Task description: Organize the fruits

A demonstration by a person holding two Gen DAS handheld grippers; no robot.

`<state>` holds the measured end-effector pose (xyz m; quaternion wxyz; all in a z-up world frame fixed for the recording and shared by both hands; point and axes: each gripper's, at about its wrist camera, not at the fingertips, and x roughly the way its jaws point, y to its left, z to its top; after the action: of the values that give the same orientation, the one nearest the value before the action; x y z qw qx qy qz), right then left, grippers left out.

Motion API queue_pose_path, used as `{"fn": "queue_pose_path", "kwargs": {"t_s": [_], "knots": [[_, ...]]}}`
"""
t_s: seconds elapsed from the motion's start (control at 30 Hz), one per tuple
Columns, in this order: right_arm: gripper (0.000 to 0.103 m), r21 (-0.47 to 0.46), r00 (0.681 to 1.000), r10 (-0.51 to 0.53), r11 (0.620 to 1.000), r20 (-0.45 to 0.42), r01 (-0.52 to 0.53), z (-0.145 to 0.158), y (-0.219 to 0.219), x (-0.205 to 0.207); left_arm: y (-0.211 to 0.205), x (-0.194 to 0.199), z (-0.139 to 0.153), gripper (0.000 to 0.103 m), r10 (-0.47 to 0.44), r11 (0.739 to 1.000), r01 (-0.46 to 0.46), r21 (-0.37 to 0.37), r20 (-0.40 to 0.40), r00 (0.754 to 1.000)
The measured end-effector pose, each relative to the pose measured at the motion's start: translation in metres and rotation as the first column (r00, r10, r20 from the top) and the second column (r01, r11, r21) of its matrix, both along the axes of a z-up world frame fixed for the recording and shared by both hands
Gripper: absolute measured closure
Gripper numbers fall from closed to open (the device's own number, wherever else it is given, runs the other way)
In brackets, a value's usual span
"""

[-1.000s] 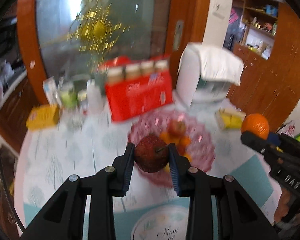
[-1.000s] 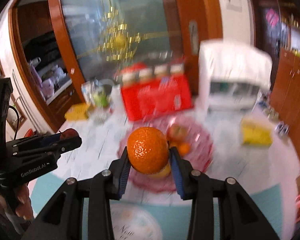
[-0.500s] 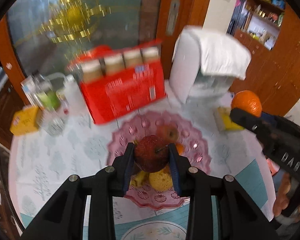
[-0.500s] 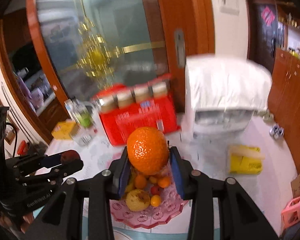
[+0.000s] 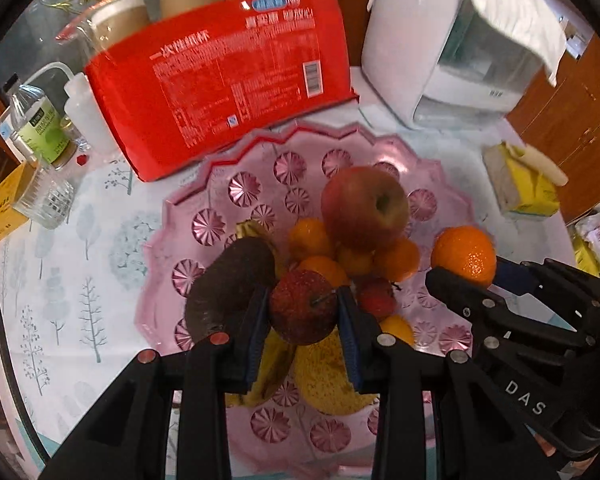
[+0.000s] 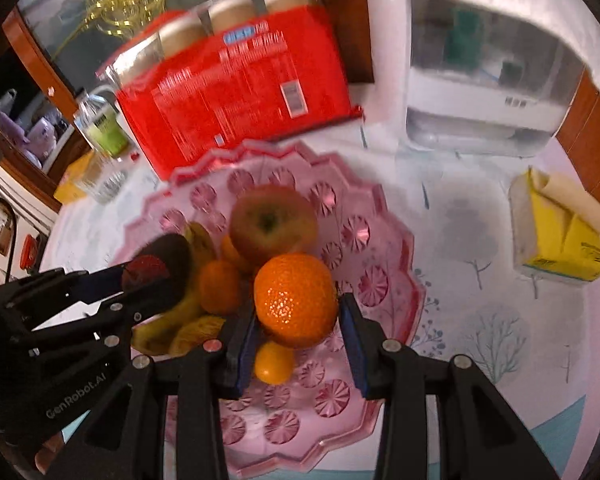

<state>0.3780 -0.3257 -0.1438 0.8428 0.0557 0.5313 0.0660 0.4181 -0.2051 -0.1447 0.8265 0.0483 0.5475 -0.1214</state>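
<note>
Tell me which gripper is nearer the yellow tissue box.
Right. The right gripper, shut on the orange, is over the plate's side facing the tissue box; the left gripper is across the fruit pile.

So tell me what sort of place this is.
Most likely a home dining area. A pink fruit plate piled with fruit sits on a table with a tree-print cloth, beside a red pack of paper cups, a white countertop appliance, and wooden cabinets behind.

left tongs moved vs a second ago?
Yes. The left tongs, shut on the small red apple, have come down and forward over the pink fruit plate; the plate and the red cup pack now loom much closer.
</note>
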Motion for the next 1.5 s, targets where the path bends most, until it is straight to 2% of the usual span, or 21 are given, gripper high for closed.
{"fn": "queue_pose_path", "kwargs": {"t_s": [0.1, 0.2, 0.27, 0.37, 0.47, 0.53, 0.57, 0.6, 0.7, 0.73, 0.8, 0.87, 1.0, 1.27, 1.4, 1.5], "knots": [[0.062, -0.01, 1.0, 0.007, 1.0, -0.013, -0.007, -0.009, -0.001, 0.003, -0.004, 0.0, -0.006, 0.071, -0.007, 1.0, 0.007, 0.005, 0.008, 1.0], [0.062, -0.061, 1.0, 0.011, 0.998, -0.014, -0.012, -0.017, 0.0, 0.004, -0.007, 0.0, -0.009, 0.069, -0.013, 1.0, 0.012, 0.013, 0.015, 1.0], [0.061, -0.065, 1.0, 0.017, 0.998, -0.022, -0.019, -0.021, 0.0, 0.004, -0.008, -0.001, -0.008, 0.055, -0.023, 1.0, 0.023, -0.009, 0.014, 1.0], [0.06, -0.047, 1.0, 0.018, 0.999, -0.02, -0.019, -0.025, -0.004, 0.002, -0.009, -0.005, -0.004, 0.048, -0.022, 1.0, 0.023, -0.016, 0.031, 0.999], [0.06, -0.024, 1.0, 0.019, 1.0, -0.016, -0.02, -0.023, -0.008, 0.001, -0.006, -0.008, 0.0, 0.037, -0.01, 1.0, 0.011, -0.029, 0.046, 0.999], [0.057, -0.011, 1.0, 0.025, 1.0, -0.012, -0.026, -0.021, -0.009, 0.0, -0.002, -0.01, 0.004, 0.022, 0.01, 1.0, -0.009, -0.026, 0.054, 0.998], [0.054, -0.008, 1.0, 0.026, 1.0, -0.003, -0.026, -0.02, -0.009, -0.001, 0.002, -0.011, 0.006, 0.019, 0.025, 0.999, -0.023, -0.024, 0.063, 0.998], [0.045, -0.011, 1.0, 0.023, 1.0, 0.005, -0.023, -0.018, -0.009, -0.002, 0.006, -0.012, 0.009, 0.017, 0.037, 0.999, -0.035, -0.033, 0.068, 0.997], [0.029, -0.001, 0.999, 0.022, 1.0, 0.034, -0.022, -0.009, -0.011, -0.005, 0.015, -0.017, 0.016, 0.012, 0.054, 0.996, -0.05, -0.068, 0.059, 0.997], [0.027, 0.007, 0.999, 0.02, 1.0, 0.042, -0.02, -0.006, -0.011, -0.007, 0.017, -0.019, 0.018, 0.01, 0.057, 0.996, -0.053, -0.066, 0.063, 0.996], [0.018, 0.015, 0.998, 0.015, 1.0, 0.055, -0.015, -0.001, -0.01, -0.009, 0.021, -0.025, 0.024, 0.008, 0.059, 0.997, -0.054, -0.06, 0.078, 0.995], [0.015, 0.019, 0.998, 0.012, 1.0, 0.069, -0.013, 0.004, -0.01, -0.011, 0.025, -0.031, 0.031, 0.007, 0.056, 0.997, -0.051, -0.058, 0.089, 0.994], [0.014, 0.022, 0.996, -0.005, 1.0, 0.093, 0.003, 0.017, -0.007, -0.018, 0.035, -0.045, 0.047, 0.001, 0.068, 0.995, -0.06, -0.076, 0.119, 0.991], [0.014, 0.052, 0.991, -0.05, 0.998, 0.125, 0.044, 0.037, -0.001, -0.038, 0.065, -0.066, 0.064, 0.001, 0.12, 0.989, -0.107, -0.1, 0.137, 0.983], [0.014, 0.066, 0.988, -0.073, 0.996, 0.136, 0.064, 0.04, 0.003, -0.054, 0.077, -0.086, 0.066, 0.001, 0.113, 0.989, -0.1, -0.105, 0.129, 0.985], [0.014, 0.073, 0.985, -0.086, 0.994, 0.147, 0.076, 0.043, 0.01, -0.072, 0.085, -0.107, 0.069, 0.001, 0.125, 0.989, -0.111, -0.093, 0.157, 0.98]]}}
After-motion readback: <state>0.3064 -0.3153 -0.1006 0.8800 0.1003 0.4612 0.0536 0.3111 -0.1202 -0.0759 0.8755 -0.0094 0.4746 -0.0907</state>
